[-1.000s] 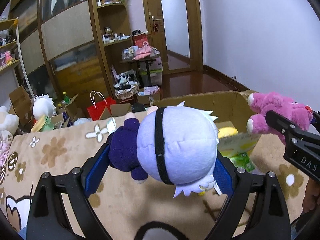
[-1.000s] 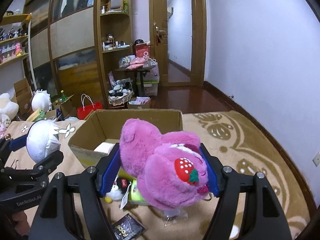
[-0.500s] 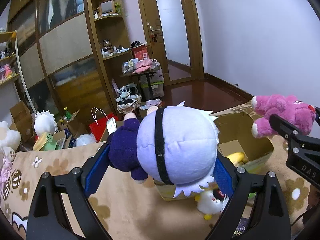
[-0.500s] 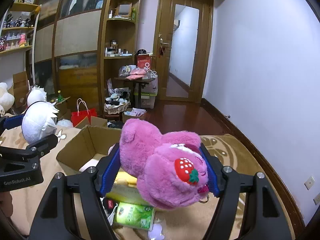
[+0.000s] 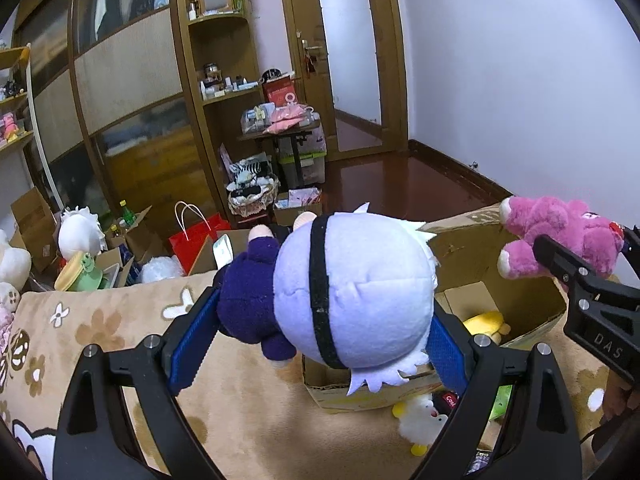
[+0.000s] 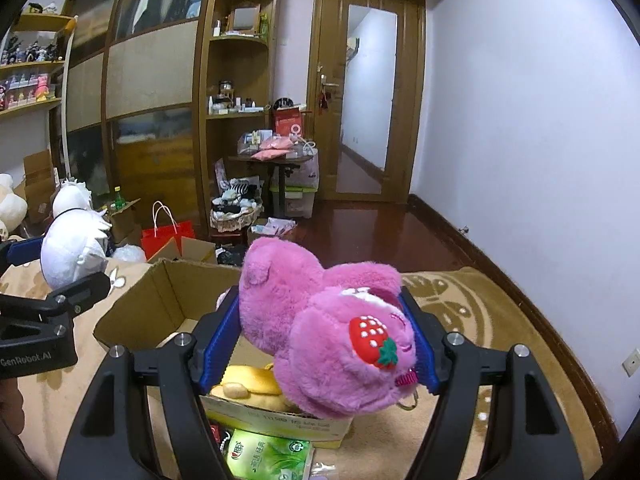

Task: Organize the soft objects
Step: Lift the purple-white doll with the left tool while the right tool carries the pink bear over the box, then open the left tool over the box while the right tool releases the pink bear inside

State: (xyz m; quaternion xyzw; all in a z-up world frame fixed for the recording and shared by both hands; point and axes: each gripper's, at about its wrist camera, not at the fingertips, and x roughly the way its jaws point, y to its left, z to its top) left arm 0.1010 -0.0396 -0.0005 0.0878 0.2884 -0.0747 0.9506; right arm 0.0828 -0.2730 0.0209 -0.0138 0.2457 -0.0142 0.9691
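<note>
My left gripper (image 5: 316, 340) is shut on a white-haired doll (image 5: 352, 296) with a purple body and a black band, held above the beige flowered rug. My right gripper (image 6: 324, 344) is shut on a pink strawberry bear (image 6: 332, 332), held over an open cardboard box (image 6: 160, 300). The box holds a yellow plush (image 6: 256, 380). In the left wrist view the bear (image 5: 560, 236) hangs at the right above the box (image 5: 520, 300). In the right wrist view the doll (image 6: 72, 244) shows at the left.
A small white duck toy (image 5: 420, 420) and a green packet (image 6: 268, 456) lie on the rug by the box's near side. Wooden cabinets, a red bag (image 5: 196, 236), boxes and more plush toys (image 5: 78, 232) stand at the back left. A door and bare wood floor lie behind.
Both grippers have risen with their toys. The box now sits lower in both views, and more of the room and door shows.
</note>
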